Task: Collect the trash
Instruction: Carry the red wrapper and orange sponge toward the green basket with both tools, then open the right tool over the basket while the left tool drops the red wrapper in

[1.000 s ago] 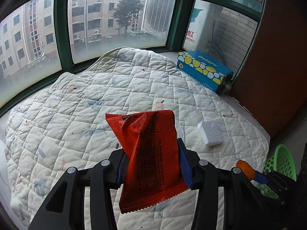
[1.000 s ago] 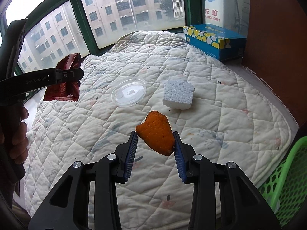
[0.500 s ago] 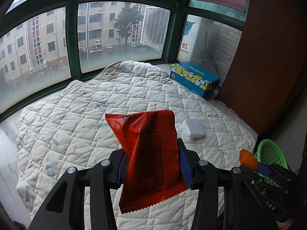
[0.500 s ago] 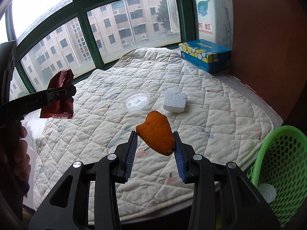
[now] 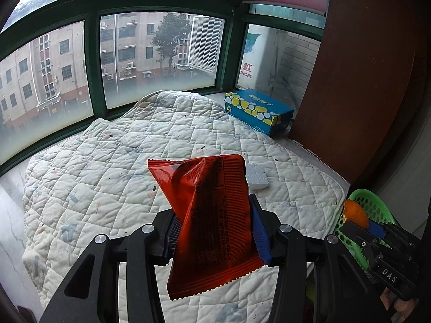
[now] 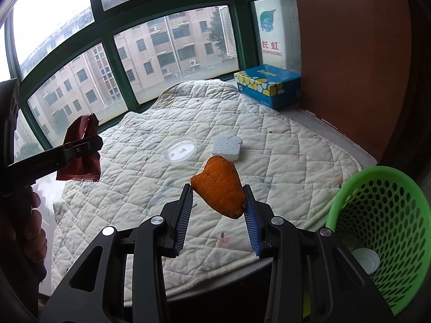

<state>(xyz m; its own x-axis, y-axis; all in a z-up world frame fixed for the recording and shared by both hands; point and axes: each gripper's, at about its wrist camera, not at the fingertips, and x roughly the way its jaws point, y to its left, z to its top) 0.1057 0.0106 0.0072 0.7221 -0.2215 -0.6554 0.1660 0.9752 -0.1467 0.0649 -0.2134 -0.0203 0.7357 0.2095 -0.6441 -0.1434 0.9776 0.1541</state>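
Trash is carried clear of the quilted white bed cover (image 6: 269, 145): a crinkled red foil wrapper (image 5: 212, 220) is clamped in the left gripper (image 5: 215, 234); a torn orange sponge piece (image 6: 219, 185) is pinched by the right gripper (image 6: 218, 210). Each load is best brought above the green perforated plastic basket (image 6: 382, 215) before release; its floor is largely cut off, and a white round item inside cannot be identified.

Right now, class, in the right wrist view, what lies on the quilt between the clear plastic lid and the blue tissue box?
The white foam block lies there, beside the clear plastic lid; beyond it, bare quilt reaches the blue tissue box.
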